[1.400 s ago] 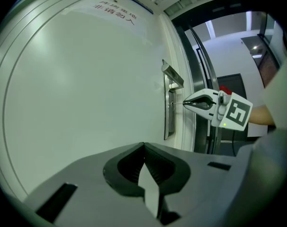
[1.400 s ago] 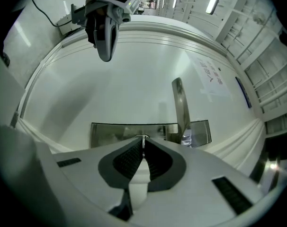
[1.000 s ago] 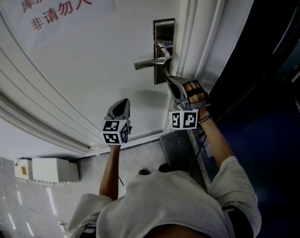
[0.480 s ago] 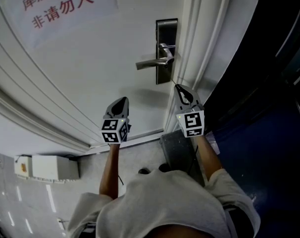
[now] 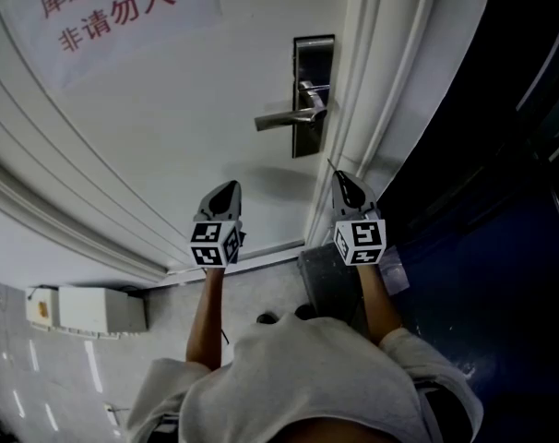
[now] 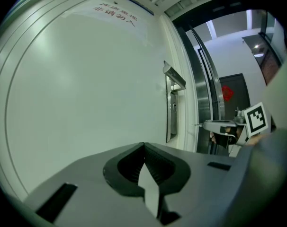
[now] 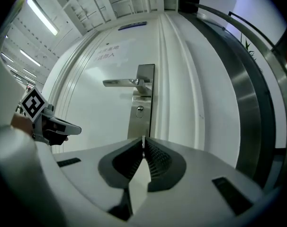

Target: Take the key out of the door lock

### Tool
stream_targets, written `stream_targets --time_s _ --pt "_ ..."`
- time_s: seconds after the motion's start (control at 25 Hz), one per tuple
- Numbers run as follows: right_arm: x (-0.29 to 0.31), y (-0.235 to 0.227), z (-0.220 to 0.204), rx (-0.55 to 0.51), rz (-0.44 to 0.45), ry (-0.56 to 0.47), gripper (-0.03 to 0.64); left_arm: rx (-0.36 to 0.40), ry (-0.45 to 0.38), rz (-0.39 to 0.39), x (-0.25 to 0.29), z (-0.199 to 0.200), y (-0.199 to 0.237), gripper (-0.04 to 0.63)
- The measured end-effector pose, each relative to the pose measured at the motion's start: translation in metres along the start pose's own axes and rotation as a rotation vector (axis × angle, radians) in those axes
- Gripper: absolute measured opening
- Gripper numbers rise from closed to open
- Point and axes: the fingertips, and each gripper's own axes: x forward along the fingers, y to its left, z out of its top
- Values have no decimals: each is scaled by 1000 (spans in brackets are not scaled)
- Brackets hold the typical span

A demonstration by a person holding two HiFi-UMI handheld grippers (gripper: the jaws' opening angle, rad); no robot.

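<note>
A steel lock plate with a lever handle sits on the white door. Its keyhole shows bare in the right gripper view. My right gripper hangs below and right of the plate, apart from it. It is shut on a thin metal key, whose tip sticks out past the jaws. The left gripper is held to the left, close to the door face, shut with nothing between its fingers. From the left gripper view, the right gripper shows sideways with the key poking out.
A paper notice with red characters is stuck on the door at upper left. The white door frame and dark glass lie to the right. A white box and a dark grey block sit on the floor.
The right gripper has drawn back from the lower end of the lock plate, down and to the right, and turned upright, with the key coming away in its jaws. The left gripper stayed put.
</note>
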Motion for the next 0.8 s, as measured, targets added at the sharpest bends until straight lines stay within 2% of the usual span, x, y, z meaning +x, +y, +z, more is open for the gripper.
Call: stream_targets --time_s 0.36,0.8 --pt "4 5 5 -66 9 -1 30 4 -4 -1 2 1 0 18" --pt "9 7 4 -68 15 1 30 15 -9 4 0 4 0 18"
